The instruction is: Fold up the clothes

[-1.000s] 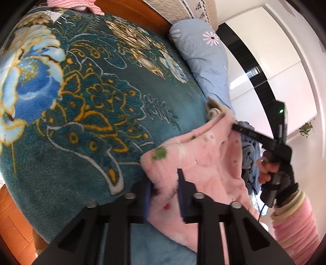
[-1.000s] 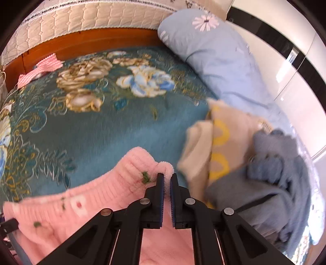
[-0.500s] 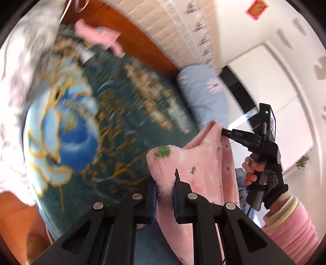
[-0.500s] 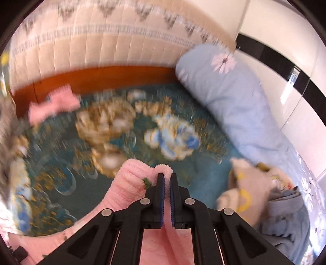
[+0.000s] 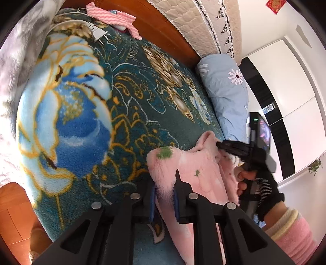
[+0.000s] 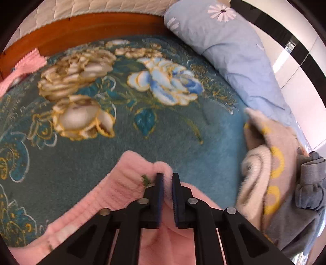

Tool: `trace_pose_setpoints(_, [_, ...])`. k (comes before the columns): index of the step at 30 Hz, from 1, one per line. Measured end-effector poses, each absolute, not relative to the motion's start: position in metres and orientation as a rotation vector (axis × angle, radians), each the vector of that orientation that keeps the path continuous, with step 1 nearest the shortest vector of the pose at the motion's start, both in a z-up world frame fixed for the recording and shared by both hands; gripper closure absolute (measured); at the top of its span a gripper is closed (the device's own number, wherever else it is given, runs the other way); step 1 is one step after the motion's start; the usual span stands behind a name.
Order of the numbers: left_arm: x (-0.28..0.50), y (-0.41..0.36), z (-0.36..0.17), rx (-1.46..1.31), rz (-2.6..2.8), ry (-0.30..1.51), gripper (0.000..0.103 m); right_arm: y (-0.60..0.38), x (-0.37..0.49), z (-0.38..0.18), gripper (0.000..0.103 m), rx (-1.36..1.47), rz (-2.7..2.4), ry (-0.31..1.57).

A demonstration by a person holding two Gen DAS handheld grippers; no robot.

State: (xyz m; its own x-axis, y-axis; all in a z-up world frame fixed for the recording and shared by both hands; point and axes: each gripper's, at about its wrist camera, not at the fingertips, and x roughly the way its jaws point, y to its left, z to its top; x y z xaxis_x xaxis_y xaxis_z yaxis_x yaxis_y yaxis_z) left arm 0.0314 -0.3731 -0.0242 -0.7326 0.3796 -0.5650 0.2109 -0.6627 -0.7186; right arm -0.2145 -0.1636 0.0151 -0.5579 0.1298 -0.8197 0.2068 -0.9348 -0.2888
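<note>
A fluffy pink garment [image 5: 193, 163] with small green patches lies stretched between my two grippers over the teal flowered blanket [image 5: 142, 114]. My left gripper [image 5: 164, 183] is shut on one edge of it. In the right wrist view the garment's ribbed edge [image 6: 126, 183] bunches up around my right gripper [image 6: 165, 177]. Its jaws are opening, with the pink edge still lying between the parted pads. From the left wrist view the right gripper [image 5: 220, 144] touches the garment's far corner, held by a hand in a black glove [image 5: 262, 183].
A light blue pillow [image 6: 234, 44] lies along the bed's right side. A cream and yellow garment [image 6: 264, 159] and a grey one [image 6: 305, 193] are piled at the right. A pink knit cloth [image 5: 112, 14] and a white plug [image 5: 99, 34] lie by the wooden headboard [image 5: 173, 22].
The right gripper has come down closer to the blanket with the pink edge, and its jaws have parted. The left gripper shifted sideways and keeps its grip.
</note>
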Motion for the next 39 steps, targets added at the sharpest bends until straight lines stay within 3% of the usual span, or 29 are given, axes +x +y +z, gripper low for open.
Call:
trace_pose_setpoints(3, [0.035, -0.375, -0.022, -1.091, 2.571, -1.23, 0.082, -0.147, -0.2, 0.042, 0.055, 1.382, -2.722, 0.46])
trace_pose_setpoints(4, [0.037, -0.376, -0.02, -1.084, 2.59, -1.222, 0.076, -0.139, -0.192, 0.054, 0.051, 1.354, -2.731, 0.418])
trace_pose_setpoints(10, [0.055, -0.376, -0.002, -0.955, 2.705, -1.13, 0.058, -0.056, -0.13, 0.121, 0.045, 1.206, -2.766, 0.299])
trace_pose_setpoints(16, [0.065, -0.346, 0.012, -0.908, 2.74, -0.933, 0.056, 0.09, -0.058, 0.15, 0.039, 1.21, -2.912, 0.104])
trace_pose_setpoints(21, [0.069, -0.308, 0.023, -0.891, 2.728, -0.737, 0.054, 0.238, 0.018, 0.128, 0.037, 1.325, -3.029, -0.264])
trace_pose_setpoints(27, [0.079, -0.268, 0.02, -0.912, 2.588, -0.789, 0.051, 0.366, 0.12, 0.091, 0.036, 1.378, -3.169, -0.595])
trace_pose_setpoints(32, [0.078, -0.202, 0.02, -0.979, 2.417, -0.77, 0.051, 0.408, 0.166, 0.069, 0.036, 1.242, -3.204, -0.862])
trace_pose_setpoints(36, [0.075, -0.139, 0.032, -1.014, 2.358, -0.603, 0.048, 0.402, 0.169, 0.051, 0.036, 1.046, -3.161, -0.948])
trace_pose_setpoints(39, [0.07, -0.092, 0.043, -1.027, 2.329, -0.476, 0.044, 0.391, 0.162, 0.048, 0.036, 1.028, -3.107, -0.9])
